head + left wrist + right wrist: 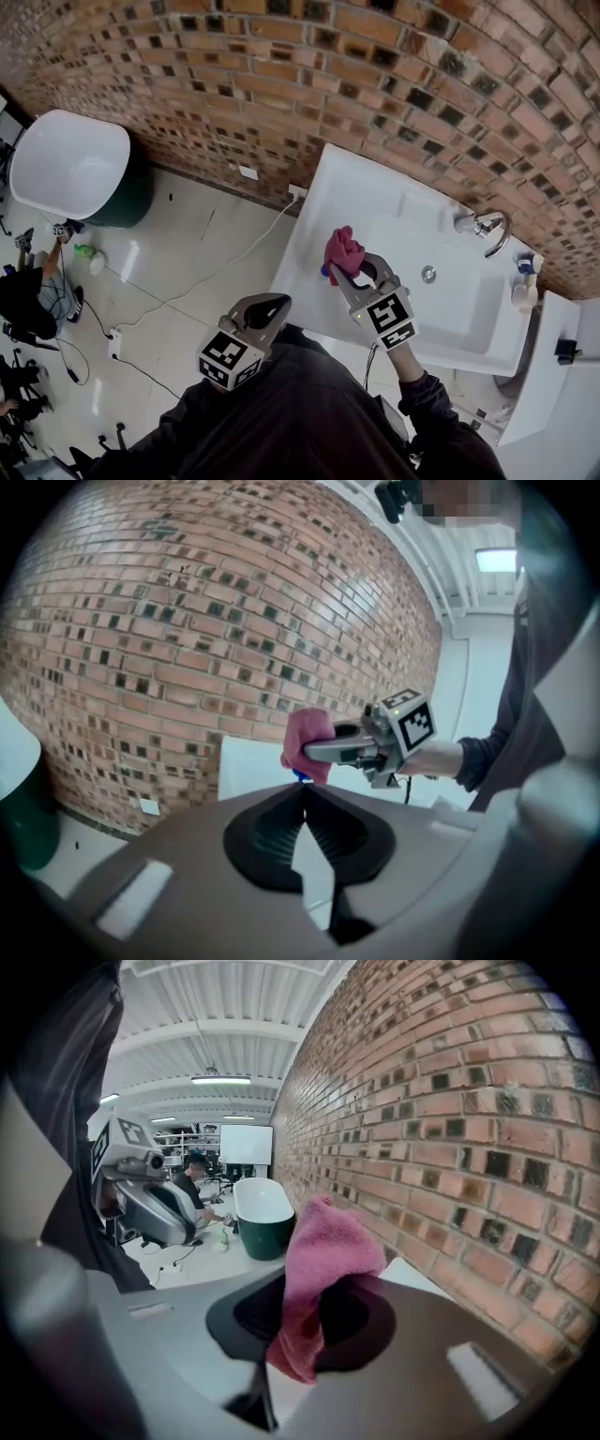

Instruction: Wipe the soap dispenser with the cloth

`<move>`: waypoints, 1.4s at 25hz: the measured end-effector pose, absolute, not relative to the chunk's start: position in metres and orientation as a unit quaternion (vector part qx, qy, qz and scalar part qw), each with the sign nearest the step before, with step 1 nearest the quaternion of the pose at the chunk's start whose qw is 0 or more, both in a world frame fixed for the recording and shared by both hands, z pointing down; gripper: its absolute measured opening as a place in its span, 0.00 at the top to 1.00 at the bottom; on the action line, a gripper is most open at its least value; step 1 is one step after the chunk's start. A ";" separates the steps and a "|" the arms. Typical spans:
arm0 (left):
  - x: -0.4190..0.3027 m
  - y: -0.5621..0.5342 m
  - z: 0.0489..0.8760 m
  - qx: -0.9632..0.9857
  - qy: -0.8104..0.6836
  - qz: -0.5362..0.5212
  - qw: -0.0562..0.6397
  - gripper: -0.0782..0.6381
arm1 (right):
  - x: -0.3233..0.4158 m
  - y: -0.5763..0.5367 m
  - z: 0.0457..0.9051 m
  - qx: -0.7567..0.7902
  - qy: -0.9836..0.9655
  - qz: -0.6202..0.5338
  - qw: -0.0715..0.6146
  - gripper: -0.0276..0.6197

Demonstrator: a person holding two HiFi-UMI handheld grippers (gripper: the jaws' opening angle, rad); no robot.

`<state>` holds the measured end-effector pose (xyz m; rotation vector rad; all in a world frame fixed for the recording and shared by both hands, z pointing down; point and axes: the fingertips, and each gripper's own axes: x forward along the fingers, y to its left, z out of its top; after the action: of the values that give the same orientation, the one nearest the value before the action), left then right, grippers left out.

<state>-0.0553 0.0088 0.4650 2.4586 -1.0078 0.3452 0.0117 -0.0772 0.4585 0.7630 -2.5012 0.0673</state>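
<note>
My right gripper (349, 274) is shut on a pink cloth (343, 249) and holds it over the left part of the white sink (394, 211). In the right gripper view the cloth (323, 1255) stands up from the closed jaws and drapes down in front of them. A small white bottle that looks like the soap dispenser (522, 292) stands on the sink's right rim, far from both grippers. My left gripper (274, 306) is shut and empty, hanging over the floor just left of the sink. The left gripper view shows the right gripper (314, 752) with the cloth (307, 735).
A chrome faucet (483, 230) sits at the sink's back right, against the brick wall (281, 75). A white and green bathtub (73, 167) stands at the far left, with cables on the floor (159, 309). A white fixture (553, 366) adjoins the sink on the right.
</note>
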 end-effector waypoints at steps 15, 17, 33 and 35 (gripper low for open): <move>-0.050 -0.023 0.473 0.898 -0.341 0.161 0.228 0.89 | -0.014 0.007 0.522 0.194 -0.897 -0.169 0.359 0.86; -0.051 -0.023 0.473 0.899 -0.338 0.167 0.224 0.89 | -0.018 0.008 0.535 0.189 -0.900 -0.157 0.361 0.86; -0.062 -0.010 0.475 0.893 -0.350 0.175 0.222 0.89 | -0.017 -0.001 0.633 0.197 -0.910 0.170 0.323 0.86; -0.060 -0.010 0.476 0.895 -0.346 0.173 0.222 0.89 | -0.017 0.004 0.617 0.191 -0.918 0.153 0.313 0.86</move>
<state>-0.0601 -0.0097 0.4758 2.4731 -0.9556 0.4790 -0.0165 0.0037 0.6168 0.5030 -2.4197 0.4031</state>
